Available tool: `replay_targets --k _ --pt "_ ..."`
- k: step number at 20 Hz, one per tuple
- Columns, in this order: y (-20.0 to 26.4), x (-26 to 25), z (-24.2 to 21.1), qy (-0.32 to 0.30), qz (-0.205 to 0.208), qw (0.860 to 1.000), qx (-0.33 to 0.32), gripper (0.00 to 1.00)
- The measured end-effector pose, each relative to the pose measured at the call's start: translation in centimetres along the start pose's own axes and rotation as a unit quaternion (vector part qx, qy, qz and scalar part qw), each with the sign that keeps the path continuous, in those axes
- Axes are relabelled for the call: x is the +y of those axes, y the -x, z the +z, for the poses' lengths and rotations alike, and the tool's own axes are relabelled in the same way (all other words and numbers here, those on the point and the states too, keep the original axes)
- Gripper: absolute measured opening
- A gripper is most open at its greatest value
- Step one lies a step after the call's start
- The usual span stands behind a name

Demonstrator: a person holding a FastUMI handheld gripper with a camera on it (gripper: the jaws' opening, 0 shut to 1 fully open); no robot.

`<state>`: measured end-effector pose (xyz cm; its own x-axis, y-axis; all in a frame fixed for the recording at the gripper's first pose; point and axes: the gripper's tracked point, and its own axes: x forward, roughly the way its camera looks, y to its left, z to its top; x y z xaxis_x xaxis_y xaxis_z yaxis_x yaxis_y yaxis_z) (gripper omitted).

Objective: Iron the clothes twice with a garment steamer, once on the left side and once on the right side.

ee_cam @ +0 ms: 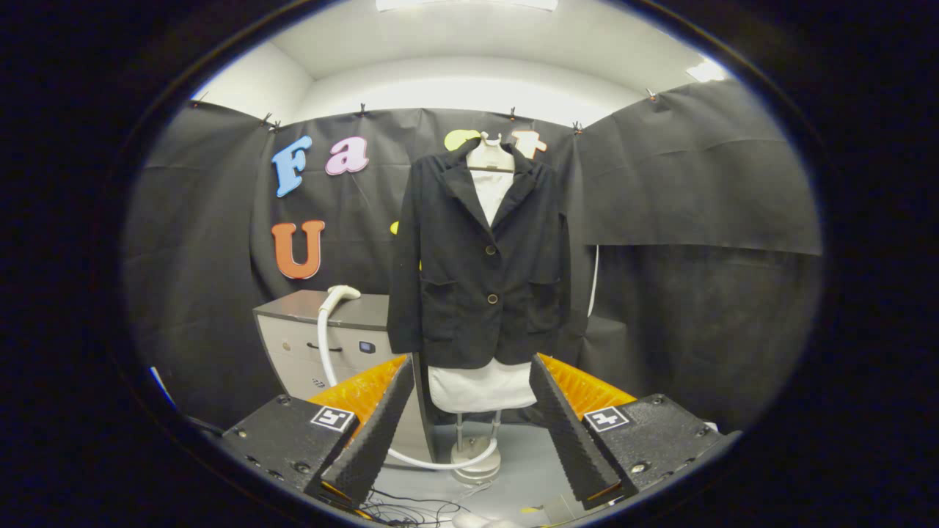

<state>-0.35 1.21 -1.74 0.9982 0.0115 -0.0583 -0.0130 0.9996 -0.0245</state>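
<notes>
A black blazer [480,257] hangs buttoned on a white mannequin torso [482,386] that stands on a metal pole with a round foot [475,463]. The white steamer head [339,295] rests on top of a grey cabinet [323,341] to the left of the blazer, and its white hose [323,352] runs down the cabinet front and curls along the floor to the stand. My gripper [469,381] is open, well short of the blazer, with the mannequin's hem seen between its fingers and nothing held.
Black cloth walls close the booth on all sides. A white cord [593,282] hangs down the wall right of the blazer. Thin dark cables [407,506] lie on the grey floor just below the fingers.
</notes>
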Motion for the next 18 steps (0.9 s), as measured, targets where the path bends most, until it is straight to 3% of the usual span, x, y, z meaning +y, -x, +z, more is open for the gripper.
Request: replay_targets --k 11,18 --pt "-0.7 -0.5 0.9 -0.010 -0.005 1.000 -0.003 0.99" --pt "-4.7 2.2 2.9 -0.010 0.016 1.000 0.000 0.99"
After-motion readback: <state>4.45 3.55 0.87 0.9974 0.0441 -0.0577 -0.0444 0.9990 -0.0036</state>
